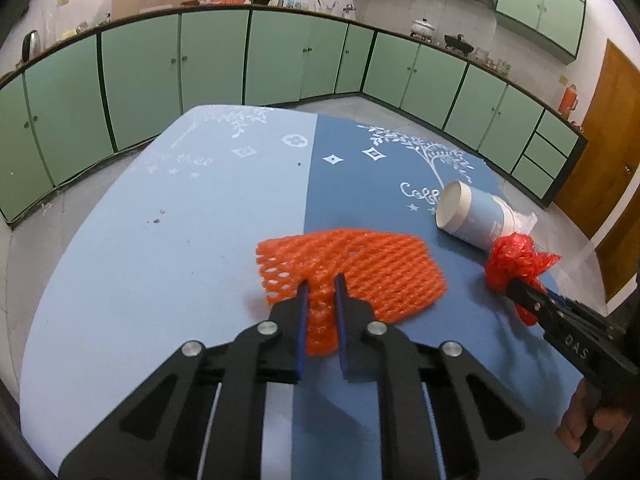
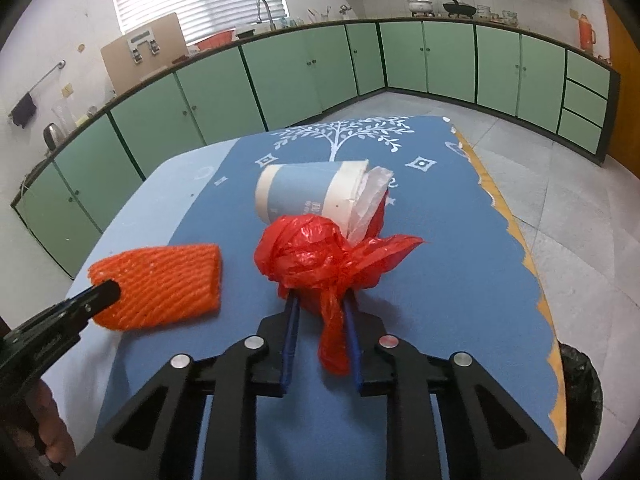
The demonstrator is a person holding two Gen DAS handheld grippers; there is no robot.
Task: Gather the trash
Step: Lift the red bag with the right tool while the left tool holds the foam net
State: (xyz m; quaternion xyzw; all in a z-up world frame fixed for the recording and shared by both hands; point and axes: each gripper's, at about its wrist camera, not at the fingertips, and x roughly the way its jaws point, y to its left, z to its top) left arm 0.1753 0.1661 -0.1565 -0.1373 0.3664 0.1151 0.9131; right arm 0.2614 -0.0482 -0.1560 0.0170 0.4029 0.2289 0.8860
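Observation:
My left gripper (image 1: 321, 280) is shut on an orange foam net sleeve (image 1: 368, 264), pinching its near edge just above the blue table (image 1: 180, 240). The sleeve also shows in the right wrist view (image 2: 168, 284) with the left gripper (image 2: 108, 294) on it. My right gripper (image 2: 320, 300) is shut on a crumpled red plastic bag (image 2: 316, 256); that bag shows in the left wrist view (image 1: 516, 264) too. A blue and white paper cup (image 2: 308, 196) lies on its side just beyond the bag, with clear plastic (image 2: 372, 200) sticking out of it.
A black-lined trash bin (image 2: 580, 400) stands on the floor off the table's right edge. Green kitchen cabinets (image 1: 212, 60) run around the room behind the table. A wooden door (image 1: 600, 152) is at the far right.

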